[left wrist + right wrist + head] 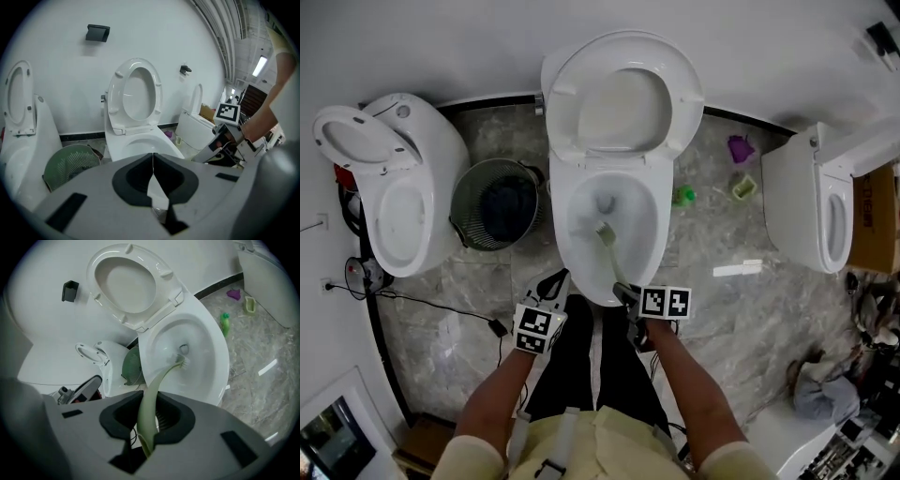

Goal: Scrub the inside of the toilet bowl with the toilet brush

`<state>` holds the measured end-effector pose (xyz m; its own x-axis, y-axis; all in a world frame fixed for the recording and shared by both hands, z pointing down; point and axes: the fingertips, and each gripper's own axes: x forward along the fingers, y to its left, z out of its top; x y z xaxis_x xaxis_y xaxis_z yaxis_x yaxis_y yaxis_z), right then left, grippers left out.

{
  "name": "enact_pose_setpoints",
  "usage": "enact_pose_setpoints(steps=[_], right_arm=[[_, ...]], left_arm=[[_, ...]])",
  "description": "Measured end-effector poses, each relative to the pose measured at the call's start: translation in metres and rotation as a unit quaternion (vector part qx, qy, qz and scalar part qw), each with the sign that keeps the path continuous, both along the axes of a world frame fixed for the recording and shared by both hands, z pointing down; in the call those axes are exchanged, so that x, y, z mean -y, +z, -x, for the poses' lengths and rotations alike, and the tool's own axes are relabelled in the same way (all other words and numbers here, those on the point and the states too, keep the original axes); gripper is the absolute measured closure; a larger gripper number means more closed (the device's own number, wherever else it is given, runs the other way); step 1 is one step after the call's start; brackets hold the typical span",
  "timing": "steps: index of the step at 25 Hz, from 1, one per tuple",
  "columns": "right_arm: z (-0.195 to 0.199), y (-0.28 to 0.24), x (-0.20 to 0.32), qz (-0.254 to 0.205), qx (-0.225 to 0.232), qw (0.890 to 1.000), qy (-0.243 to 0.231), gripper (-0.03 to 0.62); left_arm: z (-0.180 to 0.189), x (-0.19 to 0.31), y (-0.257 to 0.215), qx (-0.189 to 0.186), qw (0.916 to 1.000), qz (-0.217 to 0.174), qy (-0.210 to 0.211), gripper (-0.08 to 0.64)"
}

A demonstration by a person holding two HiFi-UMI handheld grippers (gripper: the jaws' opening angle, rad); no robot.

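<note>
My right gripper [149, 417] clamps the toilet brush [161, 378] handle; shaft runs forward and down from my jaws, head touching the toilet bowl [208, 359] bottom; left gripper [153, 178] closed on nothing

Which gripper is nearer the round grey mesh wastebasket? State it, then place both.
Left. The left gripper is at the white toilet bowl's front left, on the wastebasket's side; the right gripper, holding the pale green toilet brush, is at its front right, farther off.
</note>
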<state>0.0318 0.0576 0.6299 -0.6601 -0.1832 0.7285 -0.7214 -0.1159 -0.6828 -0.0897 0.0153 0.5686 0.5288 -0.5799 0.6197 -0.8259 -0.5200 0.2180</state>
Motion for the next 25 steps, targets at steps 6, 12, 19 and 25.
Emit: enact_pose_setpoints(steps=[6, 12, 19, 25], right_arm=[[-0.011, 0.022, 0.006, 0.008, 0.003, 1.000, -0.008, 0.509], [-0.017, 0.041, -0.002, 0.028, -0.003, 0.999, -0.015, 0.511], [-0.010, 0.043, 0.001, 0.043, 0.037, 0.998, -0.007, 0.511], [-0.004, 0.038, 0.010, 0.039, 0.061, 0.997, -0.005, 0.512]], left_arm=[[-0.012, -0.011, 0.027, 0.012, 0.9996, 0.017, -0.021, 0.546], [-0.022, -0.007, 0.047, 0.017, 0.9984, 0.025, -0.048, 0.546], [-0.032, 0.010, 0.051, 0.015, 0.9987, 0.022, -0.043, 0.546], [-0.029, 0.017, 0.055, 0.016, 0.9984, 0.022, -0.049, 0.546]])
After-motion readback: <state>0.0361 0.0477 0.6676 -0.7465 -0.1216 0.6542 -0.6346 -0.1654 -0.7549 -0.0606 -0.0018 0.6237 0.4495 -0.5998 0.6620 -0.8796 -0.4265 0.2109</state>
